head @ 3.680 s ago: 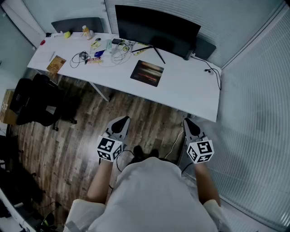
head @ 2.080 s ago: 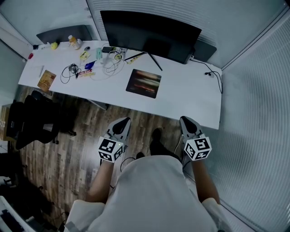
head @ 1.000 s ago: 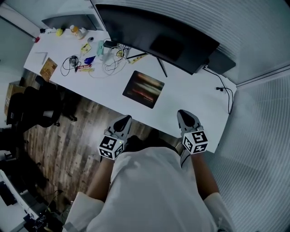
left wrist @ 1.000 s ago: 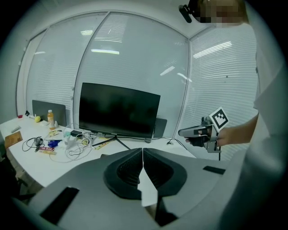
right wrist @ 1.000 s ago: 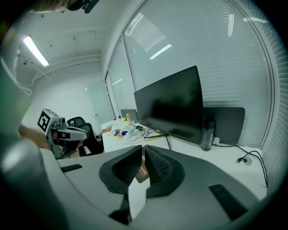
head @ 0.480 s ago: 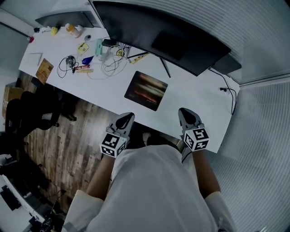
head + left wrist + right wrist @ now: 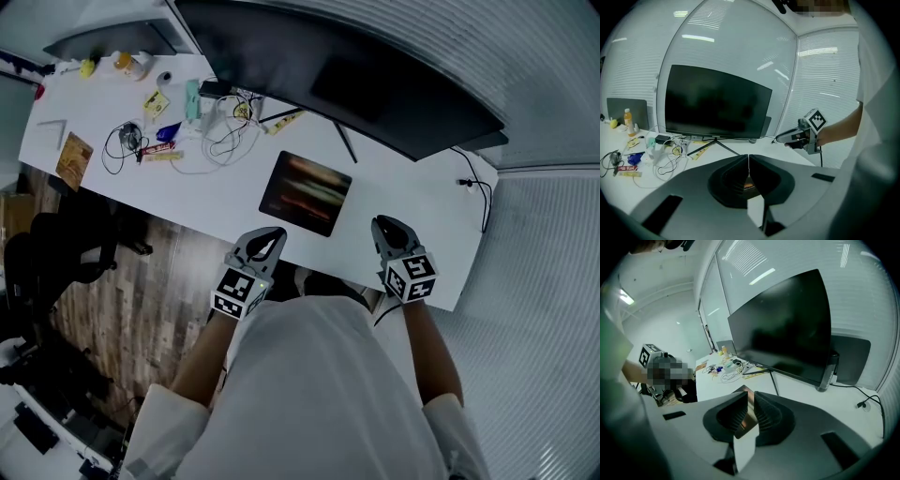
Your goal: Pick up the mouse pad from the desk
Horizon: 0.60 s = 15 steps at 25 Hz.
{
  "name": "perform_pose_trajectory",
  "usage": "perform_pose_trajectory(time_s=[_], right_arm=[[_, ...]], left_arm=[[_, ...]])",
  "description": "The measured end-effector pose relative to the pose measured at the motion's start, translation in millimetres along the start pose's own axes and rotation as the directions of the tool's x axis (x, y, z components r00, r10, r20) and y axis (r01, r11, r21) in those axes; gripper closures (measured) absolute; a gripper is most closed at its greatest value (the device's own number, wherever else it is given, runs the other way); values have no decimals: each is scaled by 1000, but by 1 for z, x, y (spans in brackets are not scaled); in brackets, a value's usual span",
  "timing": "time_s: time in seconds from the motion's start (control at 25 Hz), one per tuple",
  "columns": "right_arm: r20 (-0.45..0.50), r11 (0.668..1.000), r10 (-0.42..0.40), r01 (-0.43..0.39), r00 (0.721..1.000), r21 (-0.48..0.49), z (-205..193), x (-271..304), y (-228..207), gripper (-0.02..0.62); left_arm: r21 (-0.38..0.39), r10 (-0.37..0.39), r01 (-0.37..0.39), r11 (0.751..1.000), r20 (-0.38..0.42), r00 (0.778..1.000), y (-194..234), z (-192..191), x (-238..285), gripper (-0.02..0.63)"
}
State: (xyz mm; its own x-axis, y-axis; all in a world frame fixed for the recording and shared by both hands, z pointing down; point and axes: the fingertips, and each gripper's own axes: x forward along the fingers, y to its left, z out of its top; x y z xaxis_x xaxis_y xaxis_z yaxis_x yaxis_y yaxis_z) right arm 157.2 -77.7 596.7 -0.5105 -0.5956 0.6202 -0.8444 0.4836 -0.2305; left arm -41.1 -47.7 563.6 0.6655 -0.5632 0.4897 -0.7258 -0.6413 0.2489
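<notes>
White surface [image 7: 225, 192]: mouse pad [image 7: 306, 192] lies just ahead, between left tongs [image 7: 272, 236] and right tongs [image 7: 383, 226].
Both closed, empty; best to open one, catch the pad's near edge, then pinch.

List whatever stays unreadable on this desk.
- Mouse pad: print blurred in head view; mostly behind the left gripper in its own view.
- Small clutter at the desk's left end: too small to name, head view.
- Its back edge: under the monitor, head view.

White desk [image 7: 220, 190] on wood floor [image 7: 141, 277]; slatted walls [image 7: 548, 84], perhaps blinds; black chair [image 7: 58, 255].
</notes>
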Motion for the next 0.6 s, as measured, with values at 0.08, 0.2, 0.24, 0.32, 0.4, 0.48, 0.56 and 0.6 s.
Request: perform_pose_trajectory(time_s=[0.08,0.2,0.24,0.32,0.4,0.48,0.56,0.6], right_arm=[[-21,1000,0,0,1000,6,-1,11,-2,555],[-56,1000,1,0,998,15,-6,27,-5,554],[-69,1000,0,1,998,16,-8,33,-6,552],[-94,1000,-1,3,996,22,-11,44,-8,533],[-119,999,-3,8,993,35,-17,58,-11,466],[-145,999,-8,15,989,44,-24,73,-13,446],[-176,999,-11,20,984,51,-33,88,-15,417],[-193,998,-12,22,981,52,-37,95,-16,400]], left_arm=[[0,-17,17,1000,-8,1000,8,0,6,586],[-3,-42,42,999,-25,999,18,-2,13,586],[-3,-51,51,999,-31,998,21,-2,15,586],[-5,-69,69,998,-40,997,26,-3,20,586],[-6,-84,84,996,-50,995,32,-6,24,586],[-8,-97,97,995,-56,994,37,-9,30,586],[-14,-111,111,994,-67,992,39,-11,34,586],[-18,-119,118,993,-71,990,41,-12,36,586]])
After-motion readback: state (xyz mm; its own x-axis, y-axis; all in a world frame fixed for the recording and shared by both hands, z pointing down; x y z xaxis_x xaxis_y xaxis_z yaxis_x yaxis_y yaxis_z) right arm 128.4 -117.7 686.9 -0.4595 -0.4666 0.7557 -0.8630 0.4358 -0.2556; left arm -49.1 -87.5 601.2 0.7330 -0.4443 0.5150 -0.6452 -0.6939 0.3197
